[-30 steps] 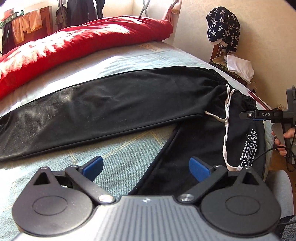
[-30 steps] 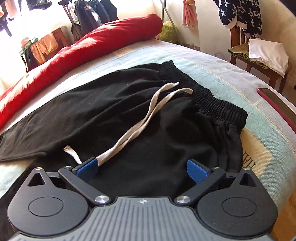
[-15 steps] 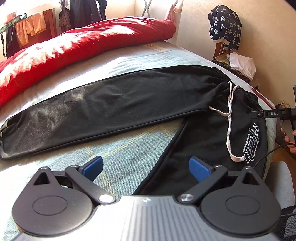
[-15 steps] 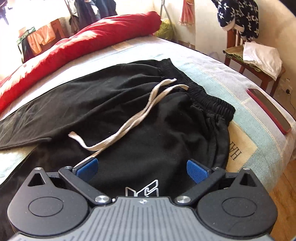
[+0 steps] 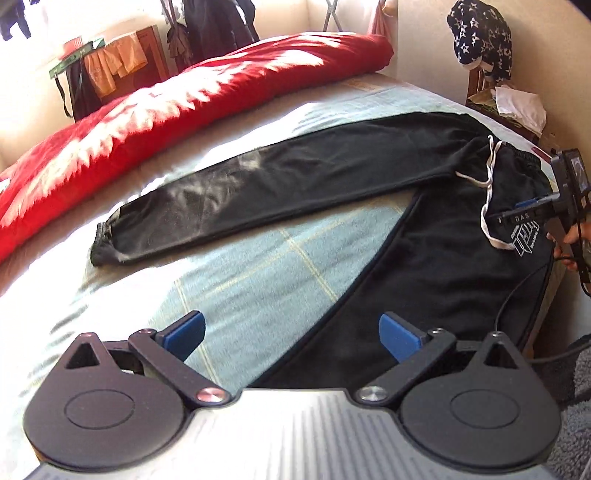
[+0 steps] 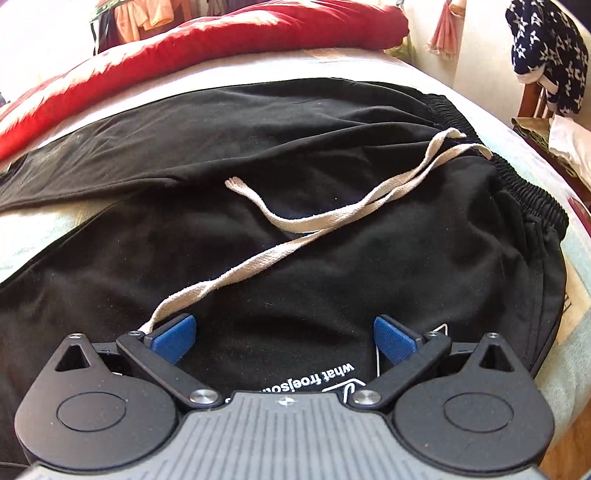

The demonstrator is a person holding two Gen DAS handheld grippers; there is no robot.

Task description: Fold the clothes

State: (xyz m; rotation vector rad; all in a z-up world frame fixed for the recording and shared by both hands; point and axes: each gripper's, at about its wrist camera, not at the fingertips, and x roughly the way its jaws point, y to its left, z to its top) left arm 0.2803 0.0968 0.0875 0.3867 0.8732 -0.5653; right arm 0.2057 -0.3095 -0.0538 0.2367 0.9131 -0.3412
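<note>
Black sweatpants point(image 5: 314, 173) lie spread on the bed, legs splayed apart, one running left to its cuff point(image 5: 105, 243), the other toward me. My left gripper point(image 5: 291, 334) hovers open over the bedcover and the near leg's edge, holding nothing. In the right wrist view the same sweatpants point(image 6: 295, 155) fill the frame, with a white drawstring point(image 6: 314, 225) across the waist area and the elastic waistband point(image 6: 517, 184) at right. My right gripper point(image 6: 284, 338) stands open just above the printed logo point(image 6: 314, 380). In the left wrist view that right gripper point(image 5: 532, 208) shows side-on over the waist.
A red duvet point(image 5: 166, 96) lies along the bed's far side. The pale blue checked bedcover point(image 5: 258, 266) shows between the legs. A chair point(image 6: 539, 107) with a star-patterned garment point(image 5: 480, 33) and white cloth stands at right, beyond the bed edge. Clothes hang at the back wall.
Both grippers have drawn back toward me and stayed open. The left view now takes in the far leg's cuff; the right gripper has moved down over the logo.
</note>
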